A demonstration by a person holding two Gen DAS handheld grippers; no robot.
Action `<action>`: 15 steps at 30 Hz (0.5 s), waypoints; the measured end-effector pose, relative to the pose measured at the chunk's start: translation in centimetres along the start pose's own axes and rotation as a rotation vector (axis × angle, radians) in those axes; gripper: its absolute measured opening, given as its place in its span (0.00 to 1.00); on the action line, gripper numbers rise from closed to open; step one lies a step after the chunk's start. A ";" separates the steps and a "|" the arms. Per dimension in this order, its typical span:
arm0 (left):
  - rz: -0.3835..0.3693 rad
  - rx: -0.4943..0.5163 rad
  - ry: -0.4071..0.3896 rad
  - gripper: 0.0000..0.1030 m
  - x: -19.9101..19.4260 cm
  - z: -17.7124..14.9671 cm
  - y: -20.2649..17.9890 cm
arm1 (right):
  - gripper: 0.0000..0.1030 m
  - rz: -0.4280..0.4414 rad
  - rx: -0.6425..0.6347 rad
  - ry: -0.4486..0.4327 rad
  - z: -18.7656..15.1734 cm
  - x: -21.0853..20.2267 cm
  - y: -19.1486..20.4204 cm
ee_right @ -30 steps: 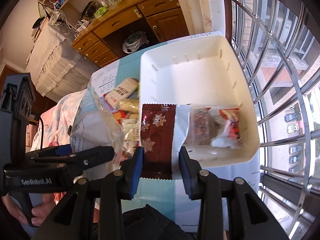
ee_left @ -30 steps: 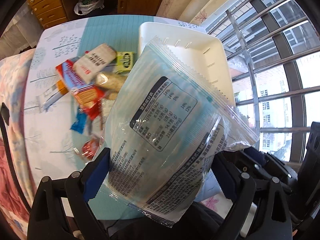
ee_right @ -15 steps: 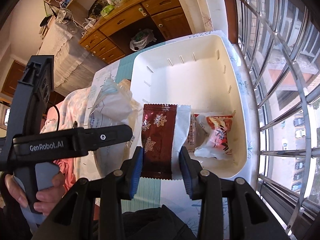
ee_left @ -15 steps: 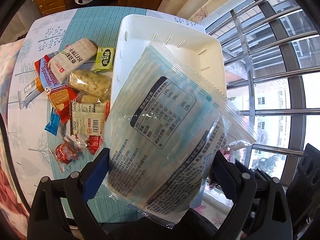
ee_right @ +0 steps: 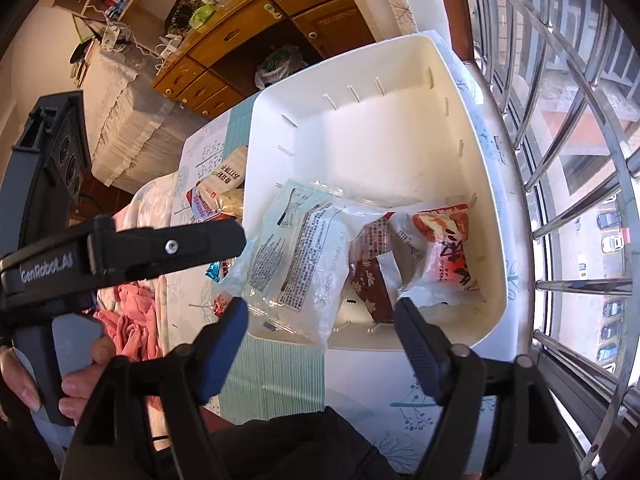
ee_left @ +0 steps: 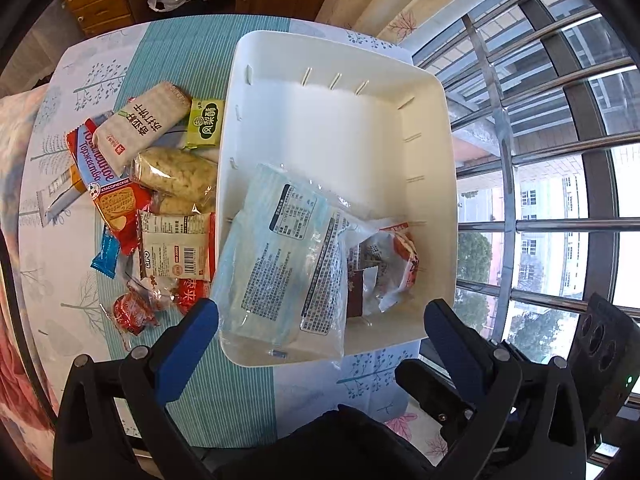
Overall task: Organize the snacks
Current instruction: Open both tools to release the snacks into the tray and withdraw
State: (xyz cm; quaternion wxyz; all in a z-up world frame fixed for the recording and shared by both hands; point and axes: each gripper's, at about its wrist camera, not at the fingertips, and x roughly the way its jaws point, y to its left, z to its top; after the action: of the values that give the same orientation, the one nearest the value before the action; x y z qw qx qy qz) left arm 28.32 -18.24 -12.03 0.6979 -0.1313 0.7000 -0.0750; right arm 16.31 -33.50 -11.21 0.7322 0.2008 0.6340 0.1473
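Looking down from both wrist views, we saw the left gripper point(ee_left: 320, 316) with its blue fingers spread wide apart and nothing between them, hanging above the near edge of the white bin point(ee_left: 436, 92). The right gripper point(ee_right: 322, 320) was likewise spread apart and empty, just above the bin's near wall. Inside the bin, at its near end, lay a pale blue bag point(ee_left: 280, 264) with its printed back facing up, one corner draped over the rim. Beside it we saw a brown packet point(ee_right: 370, 284) with snowflakes, partly tucked under its neighbours, and a red and white packet point(ee_right: 444, 248) against the right wall. The far half of the bin held nothing. On the counter point(ee_left: 52, 248), just left of the bin, a heap of loose snacks point(ee_left: 152, 184) waited, among them a green packet point(ee_left: 206, 122) touching the bin's outer wall.
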 end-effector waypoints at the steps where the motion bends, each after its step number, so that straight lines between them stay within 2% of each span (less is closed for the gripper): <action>1: -0.003 0.004 0.001 0.99 0.0 -0.1 0.0 | 0.82 -0.004 0.007 -0.004 0.0 0.0 -0.1; 11: -0.063 0.040 -0.028 0.99 -2.3 -1.8 1.1 | 0.84 -0.037 0.091 -0.038 -0.5 0.1 -0.1; 15: -0.042 0.062 -0.046 0.99 -3.8 -2.5 2.2 | 0.84 -0.071 0.103 -0.077 -0.8 -0.1 0.6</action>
State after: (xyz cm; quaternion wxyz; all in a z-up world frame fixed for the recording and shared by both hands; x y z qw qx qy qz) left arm 25.60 -15.25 -8.99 0.7159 -0.1261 0.6781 -0.1085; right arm 15.50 -32.93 -10.97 0.7494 0.2212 0.6189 0.0803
